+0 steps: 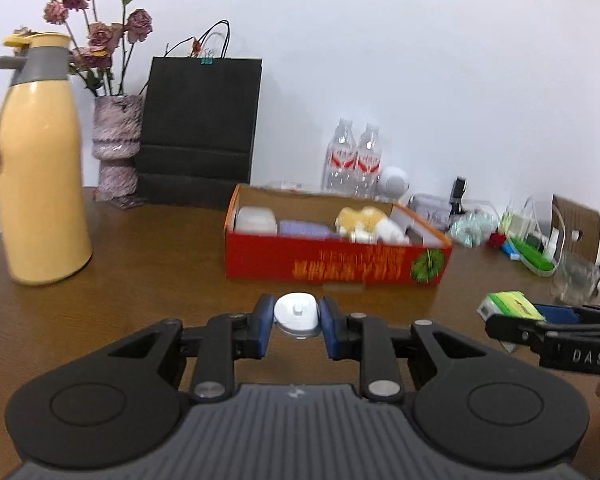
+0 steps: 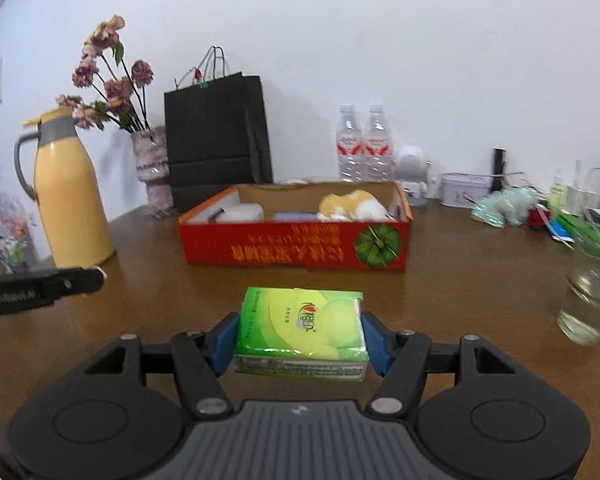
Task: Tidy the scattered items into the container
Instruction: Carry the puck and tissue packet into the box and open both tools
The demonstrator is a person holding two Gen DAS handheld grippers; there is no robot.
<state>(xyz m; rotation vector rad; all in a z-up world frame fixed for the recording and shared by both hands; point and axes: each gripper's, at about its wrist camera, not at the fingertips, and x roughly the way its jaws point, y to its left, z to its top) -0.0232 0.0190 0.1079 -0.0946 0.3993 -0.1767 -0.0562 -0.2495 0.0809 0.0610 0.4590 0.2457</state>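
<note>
Your left gripper (image 1: 297, 314) is clamped on a small white disc (image 1: 296, 312), held above the table (image 1: 140, 272) just in front of the red box (image 1: 332, 256). Your right gripper (image 2: 300, 330) grips a green tissue pack (image 2: 300, 330), also raised in front of the box (image 2: 296, 246). The box already holds a white tub (image 2: 242, 214), a purple item (image 2: 292, 216) and a yellow-and-white plush (image 2: 350, 204). A yellow jug (image 1: 40, 184) stands left of the box.

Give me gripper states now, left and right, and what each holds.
Left gripper: closed on a small white oval object.
Right gripper: closed on a green tissue pack.
</note>
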